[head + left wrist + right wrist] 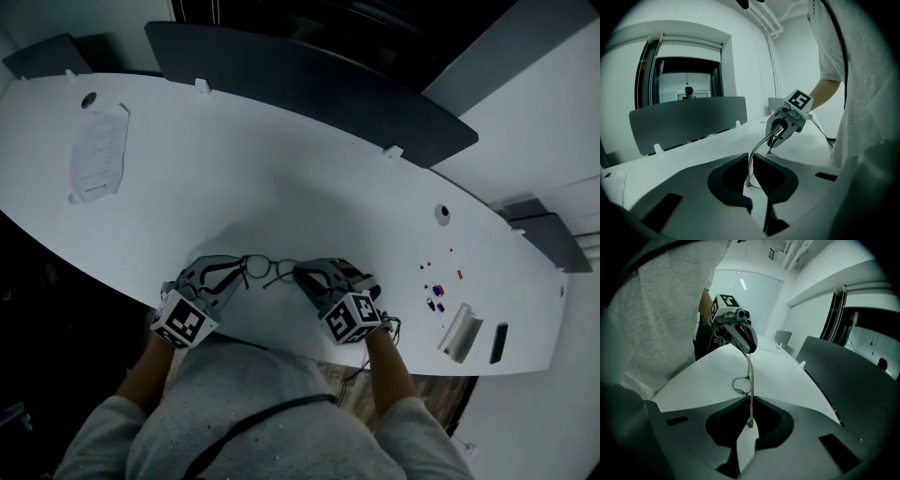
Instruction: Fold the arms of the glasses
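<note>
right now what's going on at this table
A person holds a gripper in each hand at the near edge of the white table. The left gripper and the right gripper are each shut on one end of a pair of thin wire glasses, which spans the gap between them. Whether either arm is folded yet is not clear.

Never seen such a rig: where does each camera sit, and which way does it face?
Head view: on the person's head, steeply down at the long white table; forearms, grey shirt show.
Left gripper view: on the left hand-held gripper, along its jaws at the right hand-held gripper; shirt at right.
Right gripper view: the reverse, facing the left one; shirt at left.
Shared: thin wire-rimmed metal glasses, clamped by both.
</note>
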`<act>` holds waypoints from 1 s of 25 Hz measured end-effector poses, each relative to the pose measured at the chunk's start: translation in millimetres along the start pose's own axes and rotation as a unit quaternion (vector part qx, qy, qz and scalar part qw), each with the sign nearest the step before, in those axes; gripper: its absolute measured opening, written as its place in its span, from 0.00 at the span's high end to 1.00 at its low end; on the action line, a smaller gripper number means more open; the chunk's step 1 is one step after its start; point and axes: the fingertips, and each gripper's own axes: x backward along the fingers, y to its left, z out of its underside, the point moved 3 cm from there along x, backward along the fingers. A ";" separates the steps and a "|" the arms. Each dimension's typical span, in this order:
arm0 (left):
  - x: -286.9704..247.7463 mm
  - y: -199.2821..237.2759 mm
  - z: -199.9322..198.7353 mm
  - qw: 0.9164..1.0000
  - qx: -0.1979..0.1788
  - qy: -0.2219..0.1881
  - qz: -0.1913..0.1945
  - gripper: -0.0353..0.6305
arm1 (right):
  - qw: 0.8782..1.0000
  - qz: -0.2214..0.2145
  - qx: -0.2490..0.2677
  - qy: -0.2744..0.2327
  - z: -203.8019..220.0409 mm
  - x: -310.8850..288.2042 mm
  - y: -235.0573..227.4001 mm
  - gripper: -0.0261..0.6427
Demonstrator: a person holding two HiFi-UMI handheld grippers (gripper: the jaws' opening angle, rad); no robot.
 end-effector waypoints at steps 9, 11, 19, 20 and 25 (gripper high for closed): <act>3.8 9.6 8.5 0.997 0.066 -0.018 0.025 0.89 | 0.994 0.028 0.030 0.097 -5.1 -18.0 -3.3 0.92; 4.5 11.7 8.2 0.995 0.096 -0.025 0.028 0.89 | 0.989 0.024 0.067 0.128 -5.5 -23.9 -1.3 0.92; 4.1 8.7 9.7 0.994 0.097 -0.024 0.042 0.89 | 0.964 0.012 0.169 0.204 -3.6 -39.7 -4.6 0.92; 3.7 8.6 9.6 0.994 0.097 -0.025 0.042 0.89 | 0.961 0.013 0.177 0.210 -3.6 -41.5 -5.4 0.92; 2.9 7.4 9.2 0.994 0.102 -0.030 0.039 0.89 | 0.952 0.021 0.203 0.228 -3.3 -48.6 -7.4 0.92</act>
